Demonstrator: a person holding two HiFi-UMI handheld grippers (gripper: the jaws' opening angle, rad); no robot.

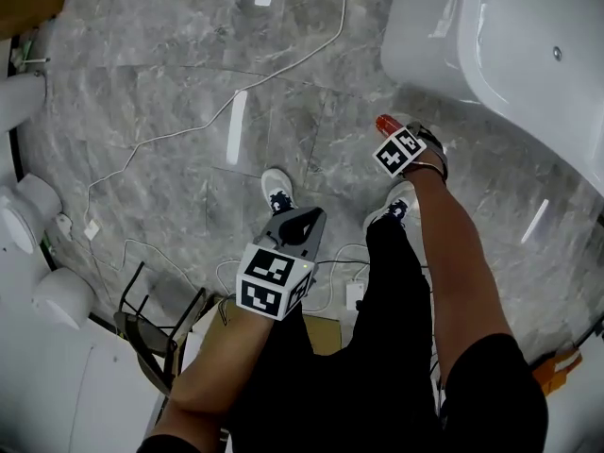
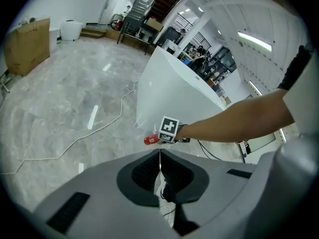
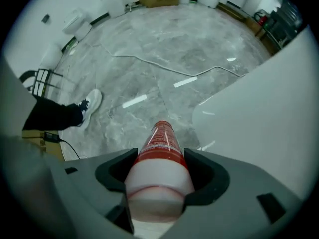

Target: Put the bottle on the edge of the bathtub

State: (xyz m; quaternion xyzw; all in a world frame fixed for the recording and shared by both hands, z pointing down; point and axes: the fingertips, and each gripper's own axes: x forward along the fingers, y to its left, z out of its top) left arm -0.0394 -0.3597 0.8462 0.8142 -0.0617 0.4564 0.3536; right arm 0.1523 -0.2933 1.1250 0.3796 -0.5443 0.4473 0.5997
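The right gripper (image 3: 158, 171) is clamped on the bottle (image 3: 160, 139), a jaw on either side of its pale band, with the red end pointing forward and down at the floor (image 3: 164, 59). The bottle is in the air, low beside the white outer wall of the bathtub (image 3: 269, 113) and not yet over its edge. To set it down well, I judge that it should be lifted clear above the rim, turned until it stands upright, lowered until its base sits flat, and only then let go (a curved, glossy edge probably forgives little tilt).

The left gripper (image 2: 160, 156) has its jaws pressed together on nothing and is held in front of the person's legs, well apart from the tub.

The right gripper view shows only the tub's outer wall, so the rim cannot be judged there. In the head view the marker cube covers most of the bottle and only a red tip shows. The bottle end inside the gripper is cut off, and its printed label is too small to read.
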